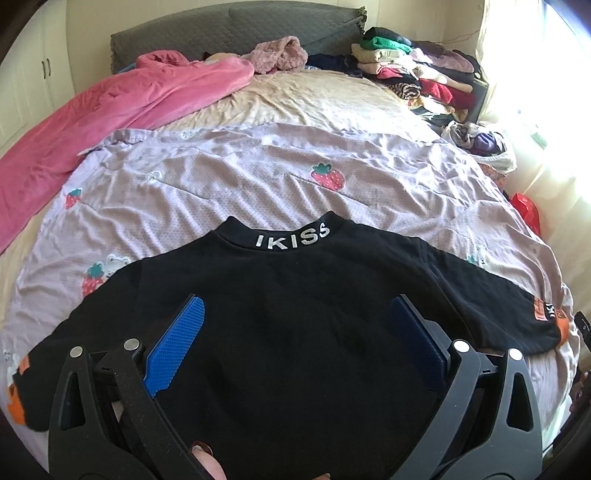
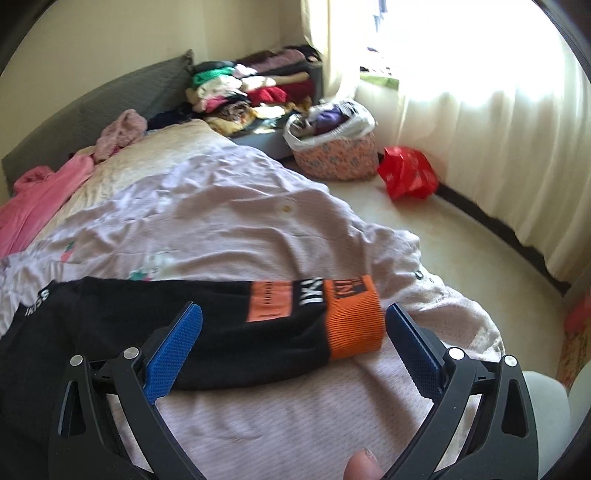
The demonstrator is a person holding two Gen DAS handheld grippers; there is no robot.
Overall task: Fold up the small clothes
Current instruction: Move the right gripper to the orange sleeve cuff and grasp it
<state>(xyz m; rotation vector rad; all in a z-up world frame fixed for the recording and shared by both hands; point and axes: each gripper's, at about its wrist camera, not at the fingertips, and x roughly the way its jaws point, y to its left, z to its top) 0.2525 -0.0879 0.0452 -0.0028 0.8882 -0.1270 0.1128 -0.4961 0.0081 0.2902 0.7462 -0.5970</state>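
Soft, light black top (image 1: 295, 314) spread flat on bed (image 1: 332, 99); both tools, left tool (image 1: 295, 343) and right tool (image 2: 293, 347), spread wide, empty. Best pinched at orange cuff (image 2: 352, 317).

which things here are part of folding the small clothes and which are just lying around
In the job: black sweater, its orange cuff, left gripper, right gripper.

Lying about: pink blanket, clothes pile, floral basket, red bag.

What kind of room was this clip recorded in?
Most likely a home bedroom: a bed with a grey padded headboard, a stack of folded clothes at its far corner, and curtains over a bright window. A black sweater lies spread on the bedcover.
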